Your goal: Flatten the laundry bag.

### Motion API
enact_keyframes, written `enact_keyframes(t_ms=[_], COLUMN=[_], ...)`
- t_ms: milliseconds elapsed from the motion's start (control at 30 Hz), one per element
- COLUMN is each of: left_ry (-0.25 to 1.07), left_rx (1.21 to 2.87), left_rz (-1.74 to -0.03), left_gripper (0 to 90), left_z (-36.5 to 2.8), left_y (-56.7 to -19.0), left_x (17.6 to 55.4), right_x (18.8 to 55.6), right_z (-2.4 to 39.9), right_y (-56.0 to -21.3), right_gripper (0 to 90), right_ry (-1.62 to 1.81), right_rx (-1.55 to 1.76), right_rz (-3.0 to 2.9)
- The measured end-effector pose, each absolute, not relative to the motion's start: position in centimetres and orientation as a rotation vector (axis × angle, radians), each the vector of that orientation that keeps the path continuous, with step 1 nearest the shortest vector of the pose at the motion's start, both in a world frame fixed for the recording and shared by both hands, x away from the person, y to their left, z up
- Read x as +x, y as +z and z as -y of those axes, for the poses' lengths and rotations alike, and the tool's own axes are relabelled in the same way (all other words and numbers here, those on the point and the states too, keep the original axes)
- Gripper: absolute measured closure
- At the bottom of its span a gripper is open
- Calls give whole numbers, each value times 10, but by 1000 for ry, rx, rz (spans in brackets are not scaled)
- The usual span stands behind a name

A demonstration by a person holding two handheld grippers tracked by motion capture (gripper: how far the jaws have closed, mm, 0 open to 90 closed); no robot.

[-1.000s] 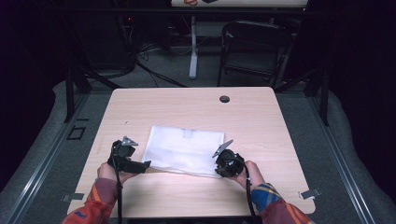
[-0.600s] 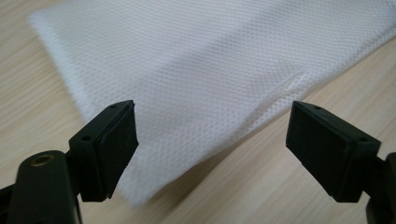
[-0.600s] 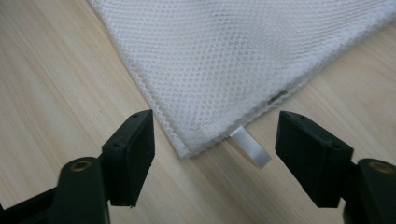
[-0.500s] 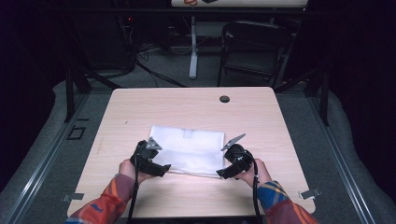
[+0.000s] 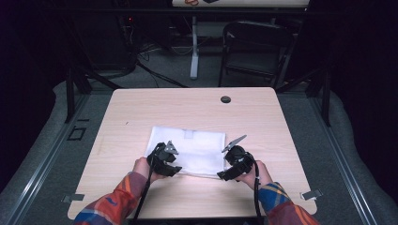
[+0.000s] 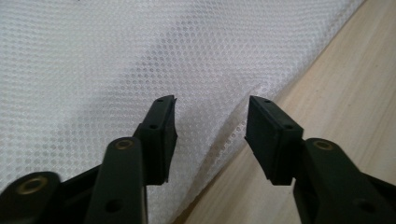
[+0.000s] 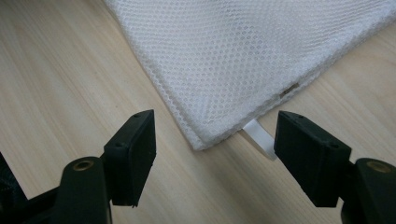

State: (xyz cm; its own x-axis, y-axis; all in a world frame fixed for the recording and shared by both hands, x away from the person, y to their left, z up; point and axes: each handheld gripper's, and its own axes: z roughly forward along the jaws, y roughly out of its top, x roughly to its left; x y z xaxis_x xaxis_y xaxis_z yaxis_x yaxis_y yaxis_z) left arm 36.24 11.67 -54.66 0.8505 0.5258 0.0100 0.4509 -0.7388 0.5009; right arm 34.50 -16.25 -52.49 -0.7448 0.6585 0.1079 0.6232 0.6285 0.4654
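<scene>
A white mesh bag (image 5: 192, 147) lies flat on the wooden table (image 5: 187, 108). My left gripper (image 5: 172, 168) is at its near left corner. In the left gripper view the mesh (image 6: 116, 56) has its edge running between the jaws of the gripper (image 6: 210, 116). Those jaws have just been closing and stand apart, with no pad pressing the mesh. My right gripper (image 5: 224, 175) is at the near right corner. Its jaws (image 7: 215, 140) opened wide and have just eased in a little. The bag's corner (image 7: 243, 51) and a white tag (image 7: 259, 137) lie untouched between them.
A dark round grommet (image 5: 225, 99) sits near the table's far edge. Bare wood surrounds the bag on all sides. A folding chair (image 5: 256, 47) and a white stand leg (image 5: 194, 47) are on the floor beyond the table. A small label (image 5: 188, 134) marks the bag's far edge.
My left hand has slid right from beside the bag onto its near left corner. The right gripper has stayed about where it was. The bag now lies squarer to the table.
</scene>
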Motion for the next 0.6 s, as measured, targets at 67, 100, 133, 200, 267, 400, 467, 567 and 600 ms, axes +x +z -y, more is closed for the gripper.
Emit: enact_keyframes(t_ms=[67,100,133,200,267,400,467,567,600], left_ry=[197,193,187,192,190,189,196,197,194], left_rx=[2565,2577,2586,2594,2598,2601,2601,2597,2593], left_rz=[-697,-686,-679,-664,-647,-626,-613,-607,-608], left_gripper=[616,643,661,707,749,792,822,856,861], left_z=[-113,-111,-109,-106,-104,-99,-98,-98,-98], left_y=[-550,-552,-553,-555,-555,-556,-556,-556,-556], left_x=[364,364,363,362,359,353,350,349,349], right_x=[345,345,345,345,345,345,345,344,344], right_z=[163,163,163,163,164,164,164,164,164], right_y=[-525,-524,-524,-524,-525,-525,-524,-524,-524], right_gripper=[304,307,310,312,315,317,321,326,327], right_ry=[751,746,749,752,761,772,771,773,775], right_rx=[1095,1088,1089,1086,1093,1113,1112,1114,1105], right_rz=[-2770,-2776,-2776,-2776,-2773,-2764,-2760,-2760,-2765])
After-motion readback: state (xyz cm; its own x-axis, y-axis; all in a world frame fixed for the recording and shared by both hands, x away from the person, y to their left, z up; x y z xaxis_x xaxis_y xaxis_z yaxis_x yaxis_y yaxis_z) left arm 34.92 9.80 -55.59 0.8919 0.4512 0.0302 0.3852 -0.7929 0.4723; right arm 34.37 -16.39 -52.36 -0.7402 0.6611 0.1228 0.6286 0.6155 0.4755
